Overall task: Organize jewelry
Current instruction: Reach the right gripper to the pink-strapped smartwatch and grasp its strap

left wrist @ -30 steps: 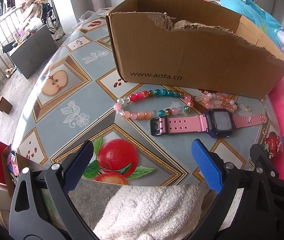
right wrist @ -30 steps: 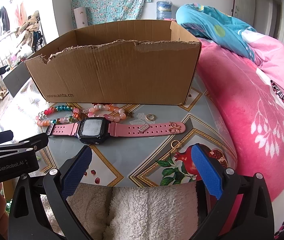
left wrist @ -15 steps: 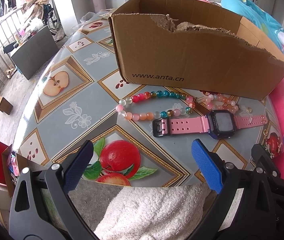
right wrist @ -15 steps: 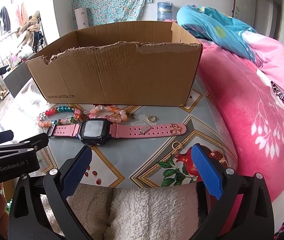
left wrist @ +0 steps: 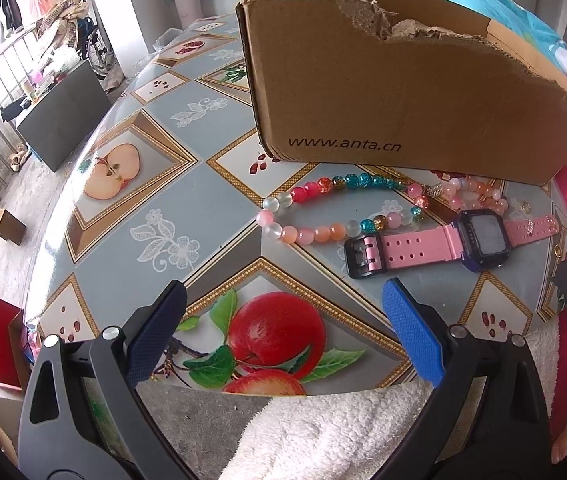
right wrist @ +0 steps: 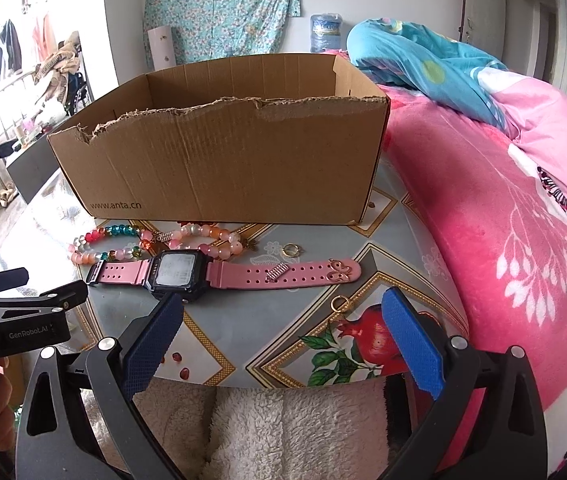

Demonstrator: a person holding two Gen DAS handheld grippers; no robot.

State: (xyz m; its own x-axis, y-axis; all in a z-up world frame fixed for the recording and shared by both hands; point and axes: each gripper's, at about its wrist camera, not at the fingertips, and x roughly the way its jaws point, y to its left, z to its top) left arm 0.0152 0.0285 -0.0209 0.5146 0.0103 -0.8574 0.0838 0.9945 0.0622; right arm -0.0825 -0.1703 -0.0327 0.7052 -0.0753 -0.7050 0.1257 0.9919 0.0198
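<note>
Underneath, a fruit-print tablecloth (left wrist: 155,184); pink bedding (right wrist: 523,240) alongside, perhaps a bed.

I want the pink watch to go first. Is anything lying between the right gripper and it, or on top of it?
Nothing lies between the open right gripper and the pink watch; only bare table. A small silver clip and a butterfly charm sit on the strap, and the cardboard box wall rises behind.
</note>
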